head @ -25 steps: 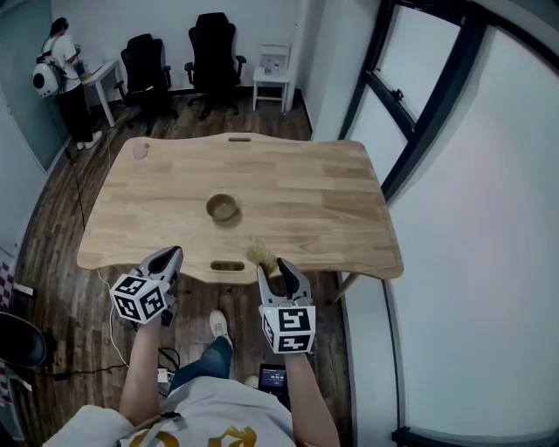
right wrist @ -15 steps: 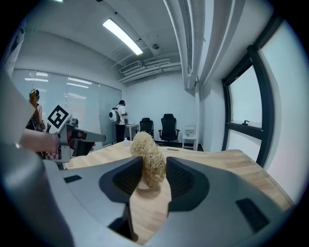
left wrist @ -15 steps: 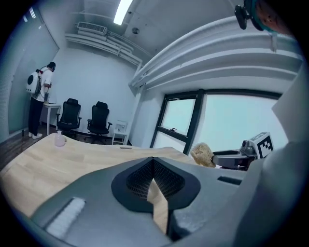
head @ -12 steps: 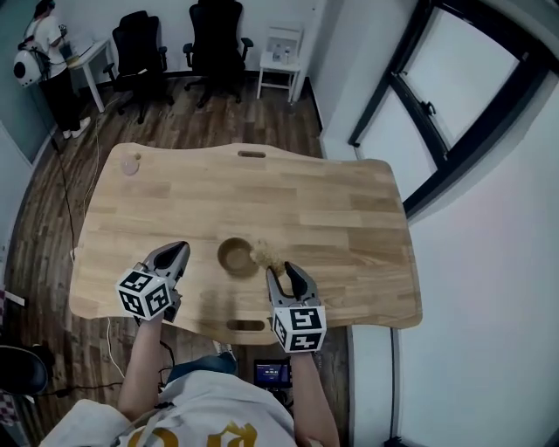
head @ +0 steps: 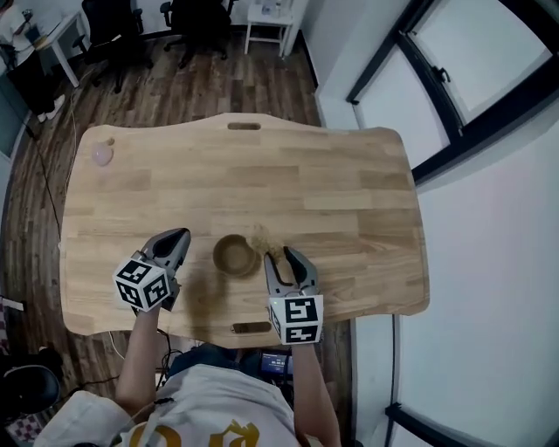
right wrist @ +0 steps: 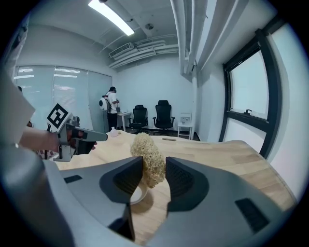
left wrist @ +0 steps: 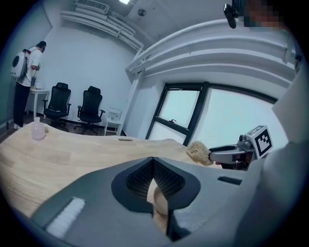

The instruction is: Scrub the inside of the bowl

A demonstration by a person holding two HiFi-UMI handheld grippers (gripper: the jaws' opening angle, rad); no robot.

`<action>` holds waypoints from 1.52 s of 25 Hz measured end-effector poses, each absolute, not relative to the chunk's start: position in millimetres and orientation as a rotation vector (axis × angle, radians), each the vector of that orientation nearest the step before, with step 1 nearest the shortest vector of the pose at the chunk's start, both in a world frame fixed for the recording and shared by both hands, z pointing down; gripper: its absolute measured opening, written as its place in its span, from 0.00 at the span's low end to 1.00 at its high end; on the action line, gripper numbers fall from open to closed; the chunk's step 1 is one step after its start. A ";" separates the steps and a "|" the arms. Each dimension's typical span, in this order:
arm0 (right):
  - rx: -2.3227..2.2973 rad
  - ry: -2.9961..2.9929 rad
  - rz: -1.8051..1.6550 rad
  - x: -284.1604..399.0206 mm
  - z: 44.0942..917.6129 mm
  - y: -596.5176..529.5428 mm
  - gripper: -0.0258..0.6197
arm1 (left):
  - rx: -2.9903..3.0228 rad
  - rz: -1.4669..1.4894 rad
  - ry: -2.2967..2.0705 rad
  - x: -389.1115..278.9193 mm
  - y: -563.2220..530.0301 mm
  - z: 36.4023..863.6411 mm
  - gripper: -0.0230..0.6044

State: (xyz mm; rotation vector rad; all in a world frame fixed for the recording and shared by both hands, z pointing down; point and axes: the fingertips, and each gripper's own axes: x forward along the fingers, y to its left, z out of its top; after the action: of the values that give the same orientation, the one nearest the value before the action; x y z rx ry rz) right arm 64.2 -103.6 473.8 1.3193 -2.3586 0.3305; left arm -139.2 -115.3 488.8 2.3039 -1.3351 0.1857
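bowl (left wrist: 159, 201): mostly hidden behind closed jaws | pink item (head: 103, 154), 10 o'clock: too small to tell | chairs (head: 199, 16), 12 o'clock: cropped

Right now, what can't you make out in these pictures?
- Bowl inside: head view, too small to show dirt; left gripper view shows only a sliver behind the shut left tongs; right gripper view hides most behind the right tongs and their scrubber.
- Pink thing at the table corner: head view, too small to name.

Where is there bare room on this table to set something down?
Free: the table right of the scrubber, and the wide middle beyond the bowl up to the pink bottle. Crowded: around the bowl, between left gripper and right gripper.
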 end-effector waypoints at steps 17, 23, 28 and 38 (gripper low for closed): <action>1.115 -2.289 0.256 47.3 507.4 -95.0 0.27 | 2.193 0.323 -1.060 -111.8 -100.3 552.8 0.19; 1.003 -2.175 0.126 44.7 530.3 -88.4 0.27 | 2.015 0.328 -0.935 -102.4 -96.3 594.3 0.27; 0.892 -2.100 0.022 36.8 544.6 -86.8 0.27 | 1.980 0.450 -0.881 -89.6 -106.4 612.5 0.28; 0.817 -2.080 -0.004 26.1 551.6 -85.2 0.27 | 1.909 0.619 -0.804 -68.5 -111.0 638.0 0.28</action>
State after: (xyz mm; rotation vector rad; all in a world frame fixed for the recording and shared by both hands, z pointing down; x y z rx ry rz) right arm 26.1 -85.2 551.6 0.8169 -2.0797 -0.0038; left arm -68.5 -111.0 638.0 1.9093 -0.8039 0.6191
